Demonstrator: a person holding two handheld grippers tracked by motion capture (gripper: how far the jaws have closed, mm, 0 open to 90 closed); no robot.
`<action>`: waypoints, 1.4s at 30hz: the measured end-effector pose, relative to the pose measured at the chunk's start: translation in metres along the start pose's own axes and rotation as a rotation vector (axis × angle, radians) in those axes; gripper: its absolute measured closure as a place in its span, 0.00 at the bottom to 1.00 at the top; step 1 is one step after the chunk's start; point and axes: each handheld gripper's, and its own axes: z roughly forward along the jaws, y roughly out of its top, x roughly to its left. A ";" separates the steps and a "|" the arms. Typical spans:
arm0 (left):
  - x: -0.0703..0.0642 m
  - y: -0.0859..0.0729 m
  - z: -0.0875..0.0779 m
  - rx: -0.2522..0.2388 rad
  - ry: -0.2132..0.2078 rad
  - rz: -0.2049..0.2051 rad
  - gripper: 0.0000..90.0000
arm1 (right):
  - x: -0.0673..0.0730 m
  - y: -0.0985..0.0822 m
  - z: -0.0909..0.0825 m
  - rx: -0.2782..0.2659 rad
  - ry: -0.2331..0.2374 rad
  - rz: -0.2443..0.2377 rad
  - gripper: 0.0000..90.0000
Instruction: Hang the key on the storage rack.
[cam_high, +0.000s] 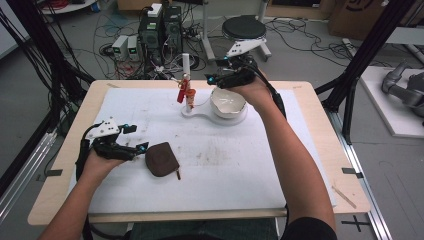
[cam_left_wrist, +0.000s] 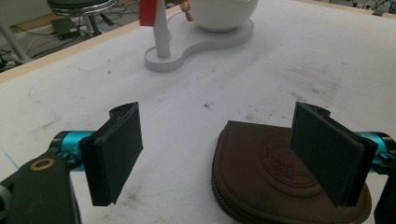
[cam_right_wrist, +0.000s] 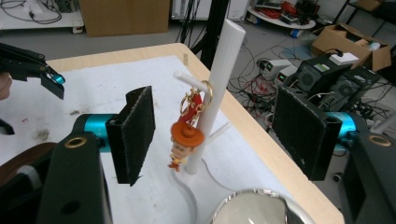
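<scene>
A small figure keychain (cam_right_wrist: 187, 137) with an orange hat hangs by its ring from a peg on the white post (cam_right_wrist: 219, 74) of a stand. My right gripper (cam_right_wrist: 219, 116) is open, its jaws wide on either side of the keychain and post, pads clear of both. From above, the right gripper (cam_high: 215, 71) sits over the bowl (cam_high: 228, 102), just right of the post (cam_high: 185, 65) and red keychain (cam_high: 183, 92). A brown zipped pouch (cam_high: 161, 159) lies at the front left. My left gripper (cam_left_wrist: 217, 140) is open and low over the mat, its right jaw above the pouch (cam_left_wrist: 275, 177).
The white stand base (cam_left_wrist: 187, 51) carries the post and the white bowl (cam_left_wrist: 224, 14) near the table's far edge. A white mat (cam_high: 225, 165) covers most of the wooden table (cam_high: 320, 115). Beyond the far edge are a stool (cam_high: 243, 27), computers and cables on the floor.
</scene>
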 end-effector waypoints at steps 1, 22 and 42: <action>0.000 0.000 0.001 -0.003 0.000 -0.003 0.19 | 0.000 -0.003 -0.004 -0.002 -0.004 0.001 0.33; 0.001 0.004 0.013 0.019 -0.011 -0.022 0.19 | 0.007 -0.069 -0.063 -0.019 -0.031 0.073 0.28; -0.002 0.005 0.014 -0.003 -0.033 -0.022 0.19 | 0.030 -0.160 -0.103 -0.022 -0.066 0.200 0.24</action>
